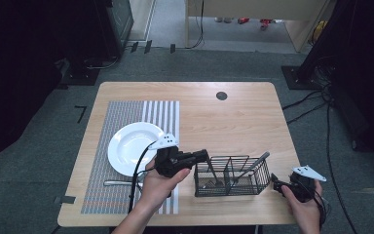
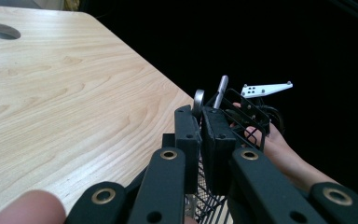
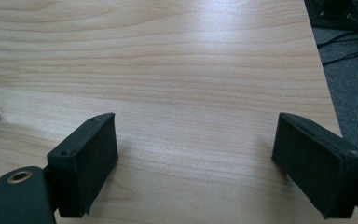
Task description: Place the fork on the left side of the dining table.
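A black wire cutlery basket [image 1: 230, 158] stands near the table's front edge, and its mesh [image 2: 254, 122] lies just past my left jaws. My left gripper [image 1: 203, 156] reaches over the basket's left compartment. In the left gripper view, the left gripper [image 2: 200, 116] is shut on a silver utensil handle [image 2: 198, 99] that stands upright in the basket. A second silver utensil [image 1: 254, 165] leans to the right in the other compartment. My right gripper [image 1: 276, 182] is just right of the basket. In its own view, the right gripper [image 3: 196, 133] stands wide open over bare wood.
A white plate [image 1: 131, 146] rests on a striped placemat [image 1: 100, 146] at the left, with a silver utensil [image 1: 117, 183] lying in front of it. The table has a cable hole [image 1: 221, 95] at the back. Its right edge is close to my right gripper.
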Demonstrator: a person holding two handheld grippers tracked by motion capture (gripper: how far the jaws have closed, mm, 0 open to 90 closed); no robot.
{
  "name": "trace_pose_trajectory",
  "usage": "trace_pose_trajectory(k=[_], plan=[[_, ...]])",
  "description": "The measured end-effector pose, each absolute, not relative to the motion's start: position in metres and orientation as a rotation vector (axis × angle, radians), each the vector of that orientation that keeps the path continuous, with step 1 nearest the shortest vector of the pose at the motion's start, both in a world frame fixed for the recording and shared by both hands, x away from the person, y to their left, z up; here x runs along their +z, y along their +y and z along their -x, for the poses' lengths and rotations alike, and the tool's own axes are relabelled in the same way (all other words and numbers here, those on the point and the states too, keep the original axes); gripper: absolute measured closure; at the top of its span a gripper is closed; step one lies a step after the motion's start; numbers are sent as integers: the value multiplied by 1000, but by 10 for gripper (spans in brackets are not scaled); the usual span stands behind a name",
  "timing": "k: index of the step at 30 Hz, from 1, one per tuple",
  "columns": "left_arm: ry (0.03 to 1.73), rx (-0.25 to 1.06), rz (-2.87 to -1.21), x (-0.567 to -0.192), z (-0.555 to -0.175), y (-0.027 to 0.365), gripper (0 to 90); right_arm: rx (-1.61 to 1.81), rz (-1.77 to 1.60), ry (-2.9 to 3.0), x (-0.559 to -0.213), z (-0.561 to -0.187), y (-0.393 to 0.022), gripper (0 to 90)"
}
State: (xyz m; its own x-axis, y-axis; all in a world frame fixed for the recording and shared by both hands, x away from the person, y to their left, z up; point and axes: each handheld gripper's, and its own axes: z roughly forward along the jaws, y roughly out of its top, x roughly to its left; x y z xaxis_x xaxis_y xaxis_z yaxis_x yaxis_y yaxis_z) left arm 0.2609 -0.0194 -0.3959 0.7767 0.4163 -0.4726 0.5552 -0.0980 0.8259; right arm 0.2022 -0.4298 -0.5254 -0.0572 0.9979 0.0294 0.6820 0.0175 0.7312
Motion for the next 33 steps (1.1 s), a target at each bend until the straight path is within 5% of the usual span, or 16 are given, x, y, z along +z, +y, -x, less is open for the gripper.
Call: trace_pose_trajectory(k=[12, 33], plan=[[668, -161, -1654, -380, -263, -19, 890, 810, -1708, 1793, -526, -202, -430, 139], [756, -159, -1468, -351, -280, 34, 890, 810, -1708, 1793, -526, -202, -430, 138]])
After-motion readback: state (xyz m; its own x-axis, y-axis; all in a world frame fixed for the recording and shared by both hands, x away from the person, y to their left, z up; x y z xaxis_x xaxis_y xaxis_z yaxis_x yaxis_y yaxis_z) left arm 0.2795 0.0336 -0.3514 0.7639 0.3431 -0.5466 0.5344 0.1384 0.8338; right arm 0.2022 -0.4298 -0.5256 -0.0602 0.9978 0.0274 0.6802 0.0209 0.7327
